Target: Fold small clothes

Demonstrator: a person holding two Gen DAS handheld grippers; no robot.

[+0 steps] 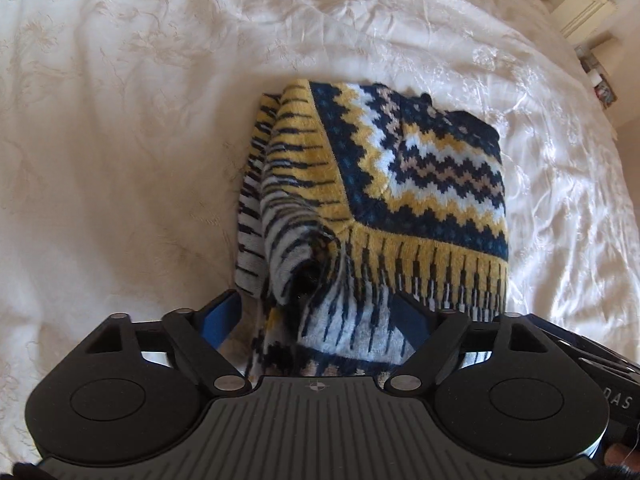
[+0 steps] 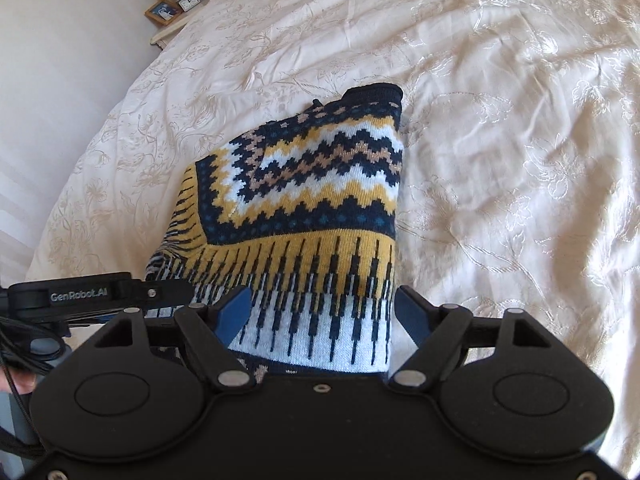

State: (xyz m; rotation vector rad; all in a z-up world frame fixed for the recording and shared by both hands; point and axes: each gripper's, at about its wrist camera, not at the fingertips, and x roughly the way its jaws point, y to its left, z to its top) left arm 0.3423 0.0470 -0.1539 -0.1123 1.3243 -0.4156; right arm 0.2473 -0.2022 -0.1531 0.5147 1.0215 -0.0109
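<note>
Straddling knit sweater [image 1: 400,184] hem, left gripper [image 1: 320,312] and right gripper [image 2: 322,308] spread wide, cream bedspread [image 1: 120,140]

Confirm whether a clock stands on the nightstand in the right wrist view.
Yes, a small white clock stands on the nightstand beside a framed photo.

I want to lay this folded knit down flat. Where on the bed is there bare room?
Bare bedspread lies left of the knit sweater, and more lies to its right. It is crowded at the near edge, where the left claw and right claw both straddle the sweater.
</note>
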